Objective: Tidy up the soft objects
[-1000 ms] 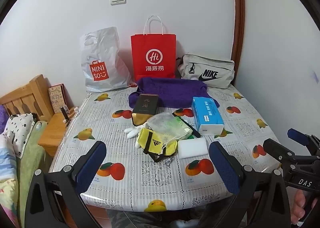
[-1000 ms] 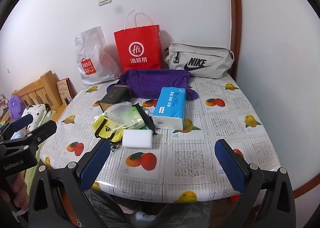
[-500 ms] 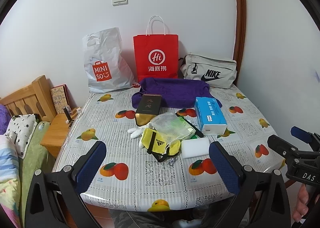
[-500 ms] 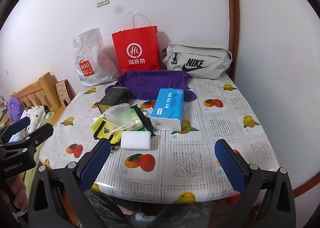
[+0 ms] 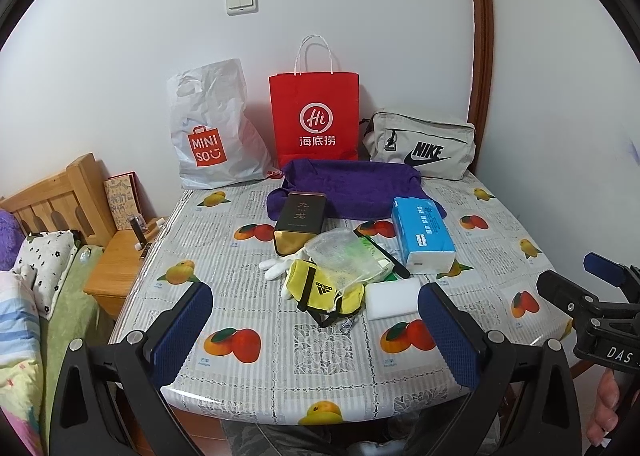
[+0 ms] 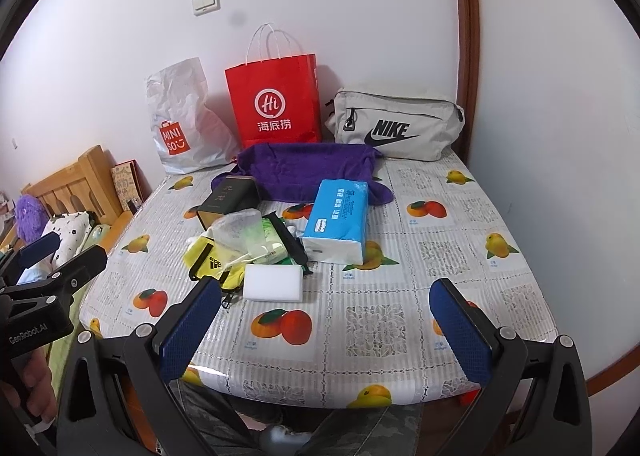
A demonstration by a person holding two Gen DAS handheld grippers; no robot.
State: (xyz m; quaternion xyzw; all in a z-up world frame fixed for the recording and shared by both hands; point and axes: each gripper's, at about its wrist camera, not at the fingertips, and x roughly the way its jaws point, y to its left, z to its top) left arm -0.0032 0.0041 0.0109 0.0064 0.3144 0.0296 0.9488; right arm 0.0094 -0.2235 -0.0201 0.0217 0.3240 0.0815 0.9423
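A purple towel point(image 5: 352, 184) point(image 6: 308, 172) lies at the back of the table. In front of it are a blue tissue pack point(image 5: 422, 234) point(image 6: 338, 220), a white sponge point(image 5: 392, 298) point(image 6: 274, 282), a yellow Adidas cloth point(image 5: 320, 292) point(image 6: 208, 260), a clear plastic bag point(image 5: 344, 256) point(image 6: 240, 230) and a white glove point(image 5: 280, 266). My left gripper point(image 5: 316, 330) is open and empty above the near table edge. My right gripper point(image 6: 326, 330) is open and empty, also over the near edge.
A red paper bag point(image 5: 314, 118), a white Miniso bag point(image 5: 210, 136) and a grey Nike pouch point(image 5: 422, 146) stand against the back wall. A dark tin box point(image 5: 300, 222) lies mid-table. A bed and wooden nightstand point(image 5: 116, 268) are at the left.
Both grippers have pulled back and risen slightly, so the table objects look a little farther away. Nothing on the table has moved.
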